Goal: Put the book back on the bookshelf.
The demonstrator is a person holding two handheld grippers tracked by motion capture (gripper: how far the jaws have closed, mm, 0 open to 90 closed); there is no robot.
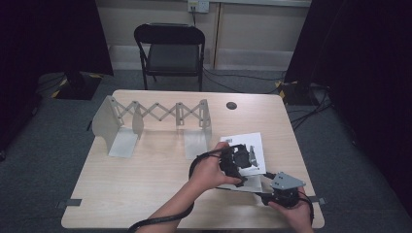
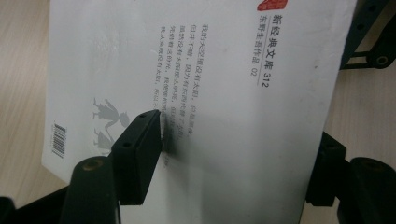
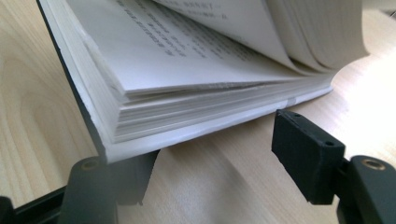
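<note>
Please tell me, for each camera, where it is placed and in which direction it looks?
High view: above the person's side, looking forward and down on the table; forearms and both hands enter below.
Left gripper view: on the left gripper, looking down on the book cover; own jaws show.
Right gripper view: on the right gripper, level with the book's page edges.
All share the book.

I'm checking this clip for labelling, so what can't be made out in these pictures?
- High view: the white paperback book is partly covered by the left gripper; its print is too small to read.
- Left gripper view: the cover's top and bottom are cut off by the frame.
- Right gripper view: the left black jaw's tip lies hidden under the book's corner; page text is blurred.
</note>
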